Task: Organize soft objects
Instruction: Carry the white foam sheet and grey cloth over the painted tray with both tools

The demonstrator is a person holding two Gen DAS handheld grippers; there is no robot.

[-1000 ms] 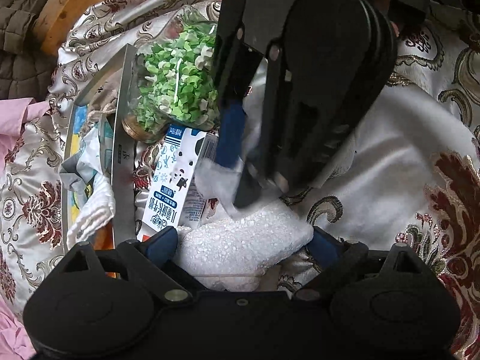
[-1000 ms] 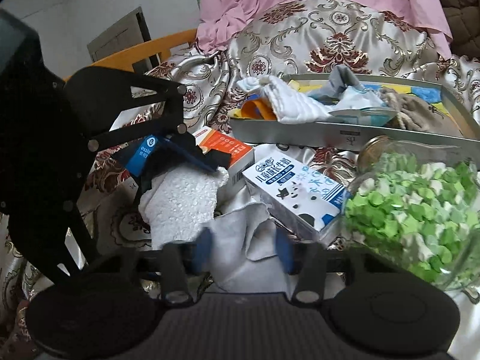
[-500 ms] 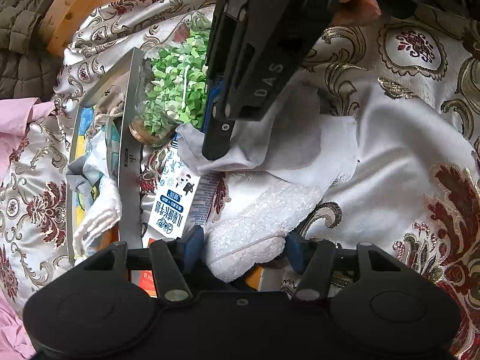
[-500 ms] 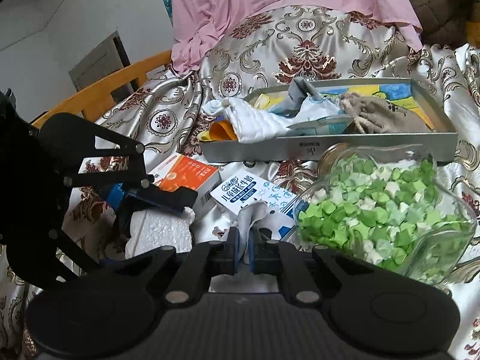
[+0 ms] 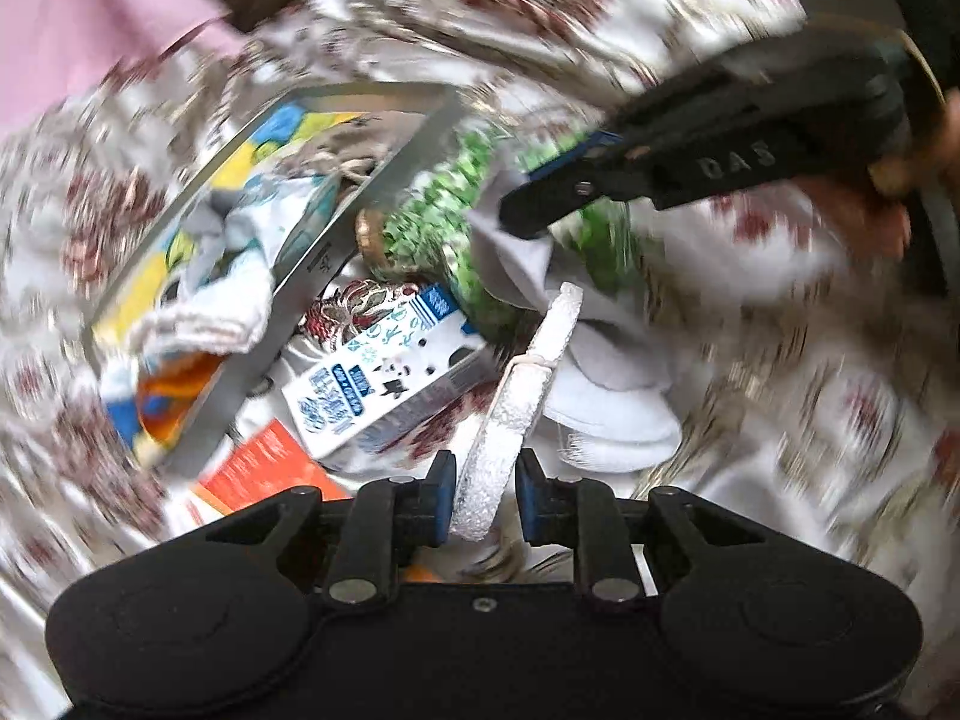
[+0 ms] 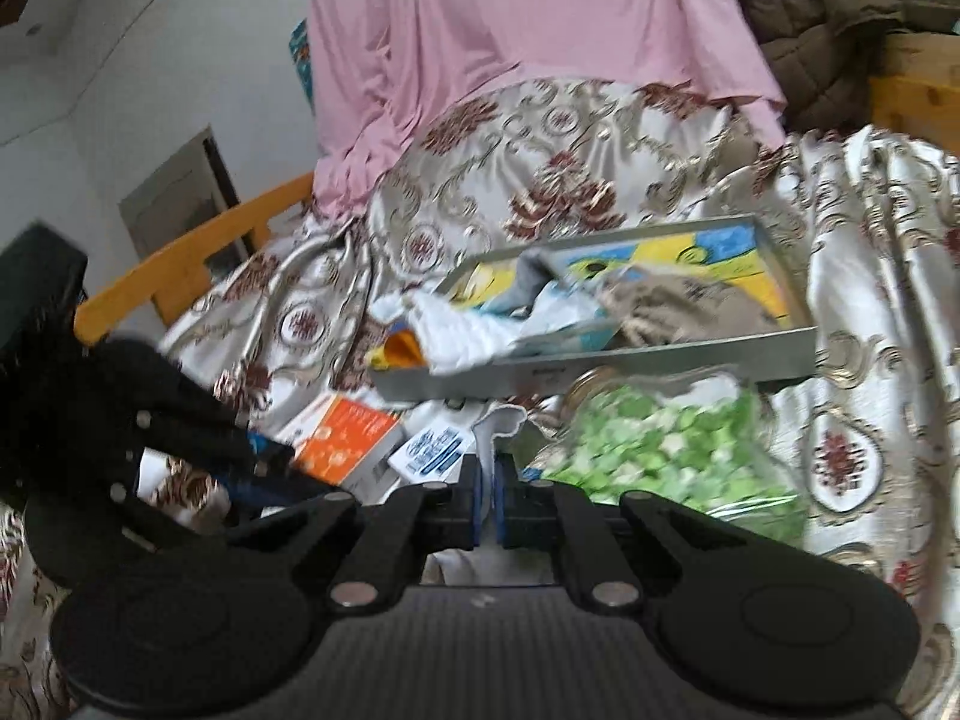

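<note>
My left gripper has a white fluffy cloth between its blue pads; the jaws are closing on it, and it stands edge-on, lifted off the bedspread. My right gripper is shut on a thin pale grey cloth, whose top pokes up between the pads. In the left wrist view the right gripper hangs over the jar with the grey cloth dangling from it. A grey metal tray with several cloths in it lies just beyond. The left wrist view is blurred.
A glass jar of green paper stars lies on its side before the tray. A milk carton and an orange box lie on the patterned bedspread. A pink sheet and a wooden bed frame stand behind.
The left gripper's jaws have narrowed around the white fluffy cloth, rolled and lifted it on edge. The right gripper shut on the grey cloth and raised it toward the tray.
</note>
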